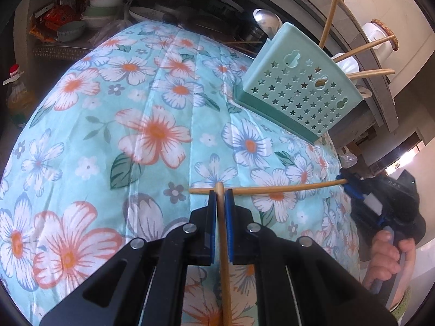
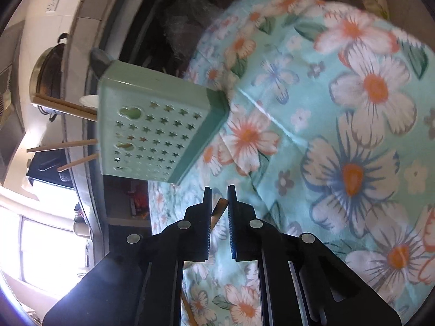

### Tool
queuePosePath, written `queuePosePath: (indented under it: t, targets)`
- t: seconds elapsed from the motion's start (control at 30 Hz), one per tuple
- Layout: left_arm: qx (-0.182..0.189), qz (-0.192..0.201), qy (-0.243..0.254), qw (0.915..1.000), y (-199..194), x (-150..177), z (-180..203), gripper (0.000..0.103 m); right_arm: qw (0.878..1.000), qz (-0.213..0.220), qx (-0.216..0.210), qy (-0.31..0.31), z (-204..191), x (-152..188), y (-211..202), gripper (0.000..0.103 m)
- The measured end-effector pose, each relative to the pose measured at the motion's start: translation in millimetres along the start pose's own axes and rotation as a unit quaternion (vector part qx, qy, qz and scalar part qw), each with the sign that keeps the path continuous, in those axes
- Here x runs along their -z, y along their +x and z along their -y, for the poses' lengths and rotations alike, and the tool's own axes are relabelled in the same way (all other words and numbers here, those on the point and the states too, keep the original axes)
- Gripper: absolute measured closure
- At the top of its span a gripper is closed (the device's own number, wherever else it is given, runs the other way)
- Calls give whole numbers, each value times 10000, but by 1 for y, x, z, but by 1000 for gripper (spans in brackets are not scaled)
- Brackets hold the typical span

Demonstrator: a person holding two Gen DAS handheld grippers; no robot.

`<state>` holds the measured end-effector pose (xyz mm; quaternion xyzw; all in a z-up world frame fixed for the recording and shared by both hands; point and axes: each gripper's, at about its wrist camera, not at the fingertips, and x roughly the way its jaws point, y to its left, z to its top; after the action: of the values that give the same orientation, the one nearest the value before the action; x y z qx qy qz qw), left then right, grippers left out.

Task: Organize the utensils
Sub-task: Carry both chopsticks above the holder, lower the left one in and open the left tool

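Observation:
A mint-green utensil holder with star holes stands at the far edge of the floral table; several chopsticks and a metal spoon stick out of it. It also shows in the right wrist view. My left gripper is shut on a wooden chopstick that runs along its fingers. My right gripper is shut on the end of a second chopstick that lies across in front of the left fingertips. In the right wrist view that gripper pinches the chopstick end.
A floral tablecloth covers the table. Behind it a shelf holds stacked bowls, packets and an oil bottle. A pot and counter lie beyond the holder. A bright window is at the left of the right wrist view.

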<state>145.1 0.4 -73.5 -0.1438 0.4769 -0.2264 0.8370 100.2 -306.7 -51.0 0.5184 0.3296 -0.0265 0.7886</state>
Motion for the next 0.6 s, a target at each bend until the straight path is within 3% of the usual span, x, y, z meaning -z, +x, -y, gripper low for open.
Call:
queuePosePath:
  t: [0.13,0.3,0.6]
  targets:
    - [-54,-140,105,9998,5,1,1,96,9941,656,6,-859,-35,-8,-36,96]
    - [-327,-353,323,9983,15,2,7,95,9740,1277,102,-1870,-68,-4,-76,96]
    - [-726,-741,891,9906,26,-3,22,94,9504,1494,135,-2726,-86,14,-83,97]
